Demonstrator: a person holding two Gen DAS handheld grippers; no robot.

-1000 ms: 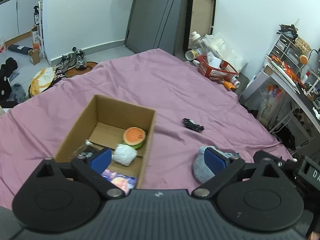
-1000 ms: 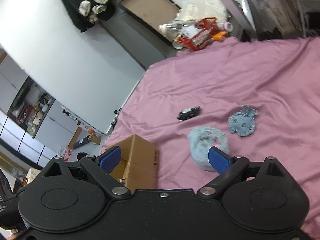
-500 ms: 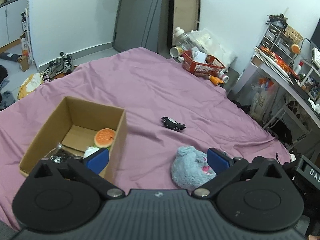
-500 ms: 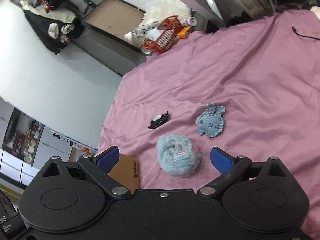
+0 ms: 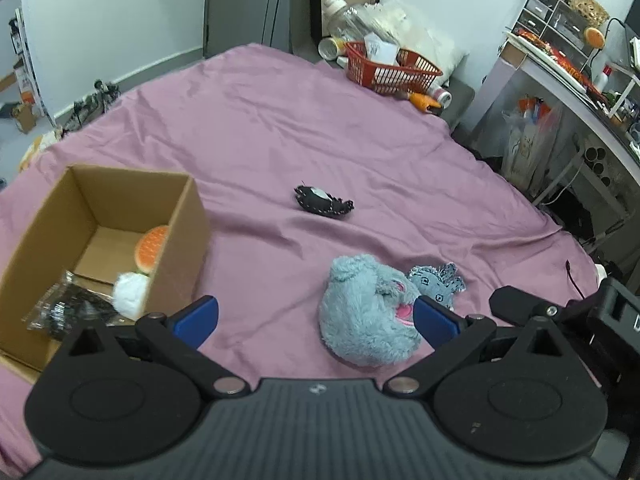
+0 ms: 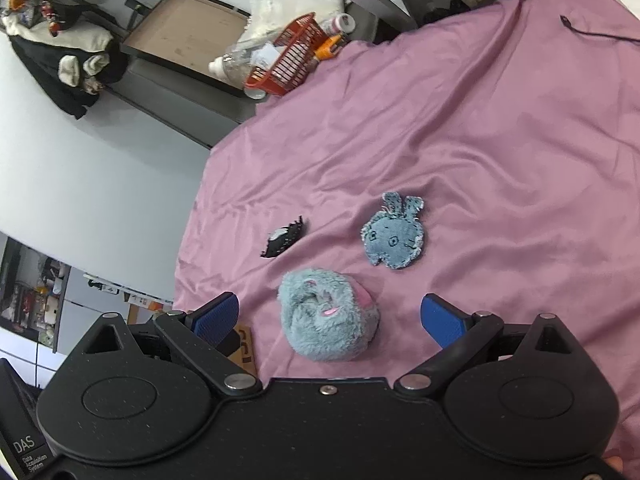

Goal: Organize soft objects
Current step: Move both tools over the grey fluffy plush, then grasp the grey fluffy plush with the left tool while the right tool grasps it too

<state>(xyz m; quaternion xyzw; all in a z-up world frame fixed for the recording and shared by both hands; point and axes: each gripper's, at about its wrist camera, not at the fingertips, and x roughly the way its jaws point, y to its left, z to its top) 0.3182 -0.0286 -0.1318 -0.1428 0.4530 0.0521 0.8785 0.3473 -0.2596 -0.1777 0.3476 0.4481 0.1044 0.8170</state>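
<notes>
A bed covered in a wrinkled mauve sheet [image 5: 280, 128] fills the middle of the room. At its far corner sits a red plastic lattice basket [image 5: 394, 68] holding papers, with a clear plastic bottle [image 5: 344, 14] and an orange tube [image 5: 424, 100] beside it. A large brown framed board [image 6: 184, 36] leans against the grey wall behind. To the right stands a white desk [image 5: 560, 80] crowded with small items, a plastic bag [image 5: 528, 140] hanging below it. Dark clothing [image 6: 60, 60] hangs on the white wall.
</notes>
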